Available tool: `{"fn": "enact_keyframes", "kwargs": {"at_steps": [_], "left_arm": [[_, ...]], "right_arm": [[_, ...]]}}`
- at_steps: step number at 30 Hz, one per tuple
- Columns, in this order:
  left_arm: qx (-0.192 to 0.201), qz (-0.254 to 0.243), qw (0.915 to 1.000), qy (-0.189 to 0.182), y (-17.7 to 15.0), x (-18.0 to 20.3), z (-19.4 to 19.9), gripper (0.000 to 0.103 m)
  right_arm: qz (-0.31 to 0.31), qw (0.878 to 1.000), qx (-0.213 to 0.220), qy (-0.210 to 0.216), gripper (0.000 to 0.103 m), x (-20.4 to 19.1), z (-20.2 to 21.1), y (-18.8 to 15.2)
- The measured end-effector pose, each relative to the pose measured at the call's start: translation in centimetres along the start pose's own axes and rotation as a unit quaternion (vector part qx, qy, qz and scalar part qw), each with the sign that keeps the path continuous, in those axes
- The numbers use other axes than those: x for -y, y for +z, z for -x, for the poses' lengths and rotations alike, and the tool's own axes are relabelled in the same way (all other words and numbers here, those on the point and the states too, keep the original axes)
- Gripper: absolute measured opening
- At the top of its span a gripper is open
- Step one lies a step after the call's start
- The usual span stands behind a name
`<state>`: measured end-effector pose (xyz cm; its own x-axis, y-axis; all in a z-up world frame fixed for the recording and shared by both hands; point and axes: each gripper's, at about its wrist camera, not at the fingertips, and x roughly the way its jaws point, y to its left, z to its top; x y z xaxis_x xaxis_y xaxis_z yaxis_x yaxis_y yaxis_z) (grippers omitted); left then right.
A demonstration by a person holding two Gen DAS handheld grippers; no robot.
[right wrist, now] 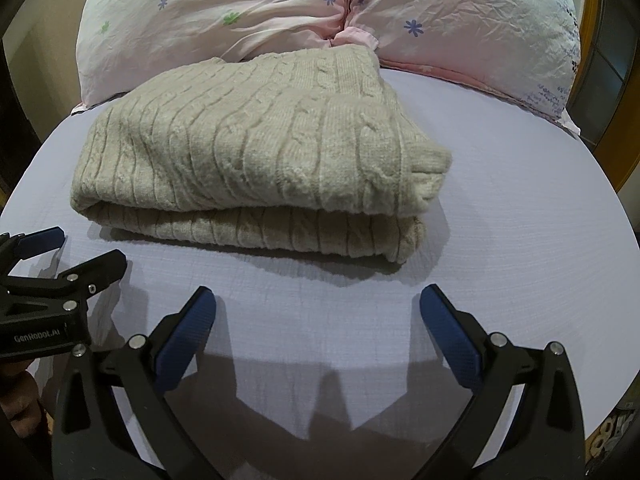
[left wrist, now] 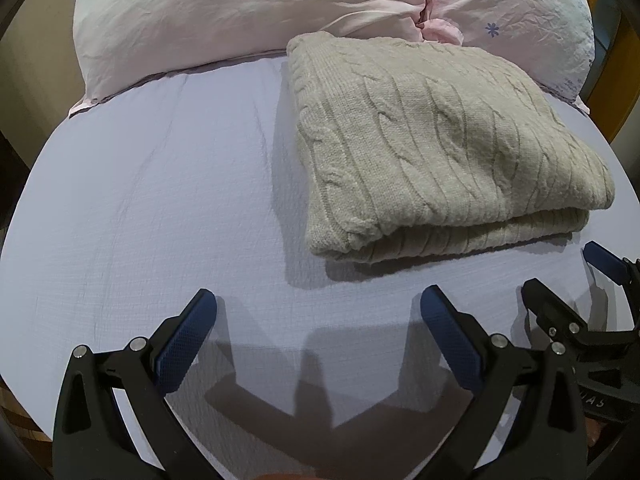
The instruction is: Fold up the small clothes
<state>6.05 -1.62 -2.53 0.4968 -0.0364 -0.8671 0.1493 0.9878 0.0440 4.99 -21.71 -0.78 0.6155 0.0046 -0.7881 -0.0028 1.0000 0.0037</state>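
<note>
A beige cable-knit sweater lies folded into a thick, roughly rectangular bundle on the pale lavender bed sheet, and everything else is best placed against it. Its far edge touches, or very nearly touches, the pink floral pillows at the head of the bed; from the right wrist view the same sweater shows two stacked layers along its near edge, with a rounded fold of knit bulging out at its right corner. The left gripper hovers over bare sheet on the near side of the sweater, toward its left corner, its blue-padded fingers spread wide apart with nothing between them and clear of the knit. The right gripper sits likewise on the near side of the sweater, toward its right half, fingers also spread wide and holding nothing. Each gripper shows at the edge of the other's view, close beside its partner and just short of the sweater's near edge. Both cast dark shadows on the sheet below the sweater.
</note>
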Motion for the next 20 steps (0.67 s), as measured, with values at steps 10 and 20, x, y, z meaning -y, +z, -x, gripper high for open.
{"fn": "enact_keyframes", "kwargs": {"at_steps": [10, 20], "left_arm": [[-0.003, -0.003, 1.0, -0.001, 0.18, -0.15, -0.09, 0.102], [-0.006, -0.002, 1.0, 0.0, 0.16, -0.12, -0.12, 0.102]], "right_arm": [[0.001, 1.0, 0.001, 0.0, 0.101, 0.02, 0.05, 0.06], [0.0, 1.0, 0.001, 0.0, 0.101, -0.07, -0.02, 0.08]]}}
